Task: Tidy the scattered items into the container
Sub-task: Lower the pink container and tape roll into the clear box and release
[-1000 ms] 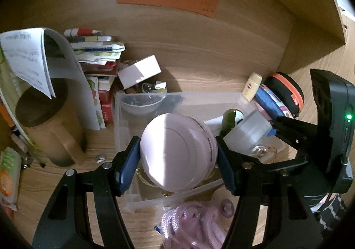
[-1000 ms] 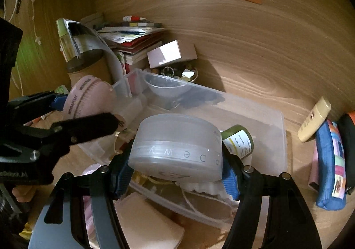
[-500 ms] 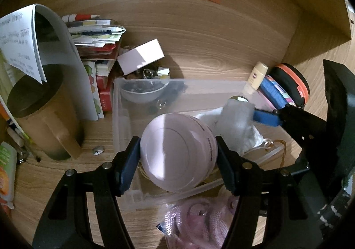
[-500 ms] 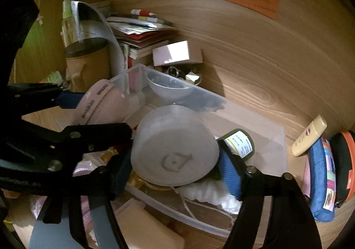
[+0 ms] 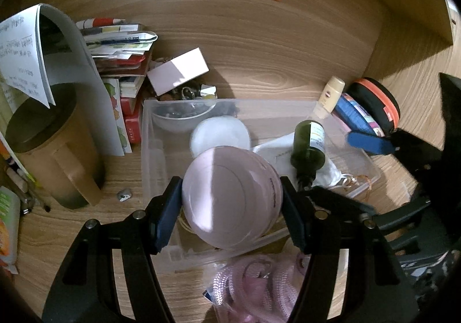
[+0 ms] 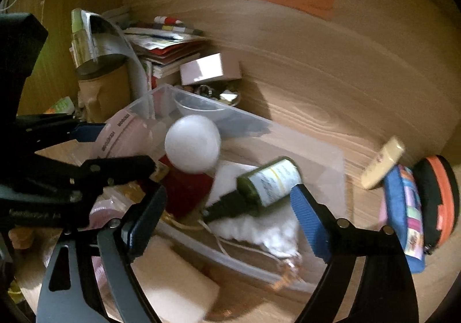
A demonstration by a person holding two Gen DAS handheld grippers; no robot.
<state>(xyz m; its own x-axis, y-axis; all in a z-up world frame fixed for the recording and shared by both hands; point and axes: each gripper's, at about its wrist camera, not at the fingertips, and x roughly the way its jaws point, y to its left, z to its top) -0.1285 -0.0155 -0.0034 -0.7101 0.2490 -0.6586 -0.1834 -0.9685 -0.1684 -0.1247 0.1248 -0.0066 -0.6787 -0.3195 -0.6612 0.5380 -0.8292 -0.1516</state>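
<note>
At the left edge of the wooden desk [image 5: 259, 43] stands a brown jug [image 5: 54, 150] with a bent paper above it. Just right of it a stack of booklets [image 5: 121, 64] leans against the back panel, and a white box [image 5: 178, 71] lies beside the stack. The clear container [image 5: 152, 150] sits in the middle of the desk, its long side parallel to the back edge.

The left gripper [image 5: 232, 206] is clamped on a pink round jar [image 5: 230, 199], with both blue pads pressing its sides. The jar hangs over the near left corner of the container and is not yet set down. A white round jar [image 6: 193, 143] is inside, near the back wall. A green bottle [image 6: 268, 183] lies tilted on white cloth near the right end. A glass bowl [image 5: 184, 118] rests in the back left corner.

The right gripper [image 6: 227, 216] has just been opening its jaws. They stand wide and nothing is between them.

To finish this step well, I think the left hand should lower the pink jar until it rests in the free space in front of the white jar, then release slowly. Dropping it from above could knock the green bottle. The right gripper should stay clear meanwhile.

Outside, by the right edge, a cream tube [image 5: 331, 92], a blue pouch [image 5: 360, 118] and an orange-rimmed case [image 5: 377, 101] are not yet tidied.
</note>
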